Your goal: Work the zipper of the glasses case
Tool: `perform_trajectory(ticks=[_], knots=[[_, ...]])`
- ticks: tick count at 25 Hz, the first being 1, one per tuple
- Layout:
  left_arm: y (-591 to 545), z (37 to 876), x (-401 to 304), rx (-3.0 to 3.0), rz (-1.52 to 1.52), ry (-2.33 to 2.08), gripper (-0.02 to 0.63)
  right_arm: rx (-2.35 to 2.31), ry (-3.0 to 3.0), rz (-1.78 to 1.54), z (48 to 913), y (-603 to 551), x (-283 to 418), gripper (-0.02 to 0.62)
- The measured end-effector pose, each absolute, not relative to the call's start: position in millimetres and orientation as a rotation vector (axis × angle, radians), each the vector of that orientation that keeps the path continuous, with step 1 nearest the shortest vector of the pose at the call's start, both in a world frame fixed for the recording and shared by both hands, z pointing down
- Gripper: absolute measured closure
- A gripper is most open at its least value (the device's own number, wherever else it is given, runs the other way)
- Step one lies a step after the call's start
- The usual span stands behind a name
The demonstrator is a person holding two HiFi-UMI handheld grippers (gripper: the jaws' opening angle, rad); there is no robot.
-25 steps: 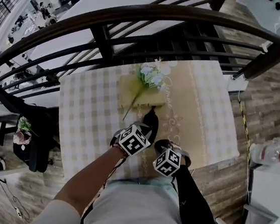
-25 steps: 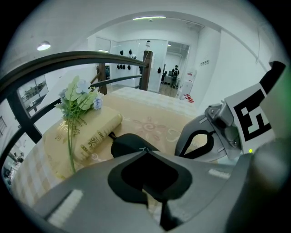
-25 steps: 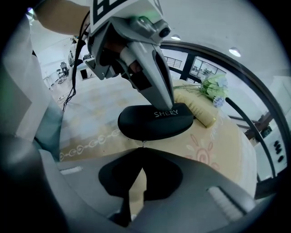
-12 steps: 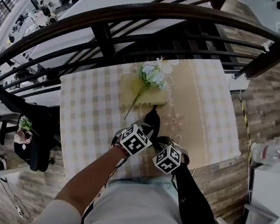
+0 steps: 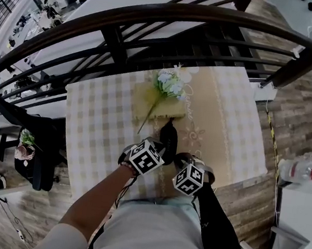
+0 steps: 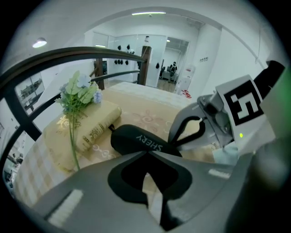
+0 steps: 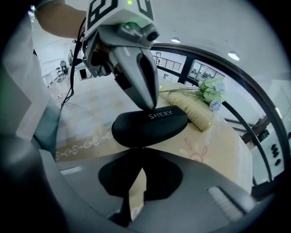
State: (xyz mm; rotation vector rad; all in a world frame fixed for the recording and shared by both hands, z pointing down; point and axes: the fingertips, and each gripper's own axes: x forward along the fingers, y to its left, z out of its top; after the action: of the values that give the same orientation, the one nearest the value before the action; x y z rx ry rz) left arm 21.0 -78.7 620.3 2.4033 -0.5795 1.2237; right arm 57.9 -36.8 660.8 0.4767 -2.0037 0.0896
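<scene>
Beige tablecloth (image 5: pixel 224 118) under black glasses case (image 5: pixel 169 139)

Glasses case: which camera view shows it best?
The right gripper view: the glasses case lies nearly whole and close, its SHERY print readable. The left gripper view hides its near side; the head view shows only a small dark shape.

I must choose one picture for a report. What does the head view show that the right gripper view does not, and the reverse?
Only the head view: the wooden floor around the table. Only the right gripper view: the word SHERY on the glasses case. Both: the case, the book, the flowers, the railing and the left gripper, its tip at the case.
</scene>
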Motion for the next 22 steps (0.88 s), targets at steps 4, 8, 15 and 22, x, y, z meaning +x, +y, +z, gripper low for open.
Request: perform_trajectory(ticks=[4, 8, 15, 22], knots=[[-62.5, 622.6, 29.5, 2.413, 1.231, -0.525, 0.596, 0.469, -1.967, 0.028, 659.3, -46.4, 75.4, 0.565], [-48.7, 622.1, 56.0, 2.446, 1.208, -0.44, 0.595, 0.437, -1.913, -0.054, 662.8, -57.2, 99.5, 0.565], [-79.0, 599.1, 96.6, 2.495, 1.162, -0.518, 0.597, 0.343, -1.945, -0.099, 662.9, -69.4, 132.7, 0.566], [-96.6, 618.6, 84.2, 2.472, 1.268, -0.592, 0.595, 0.248, -1.967, -0.149, 670.8, -72.8, 115.8, 0.566]])
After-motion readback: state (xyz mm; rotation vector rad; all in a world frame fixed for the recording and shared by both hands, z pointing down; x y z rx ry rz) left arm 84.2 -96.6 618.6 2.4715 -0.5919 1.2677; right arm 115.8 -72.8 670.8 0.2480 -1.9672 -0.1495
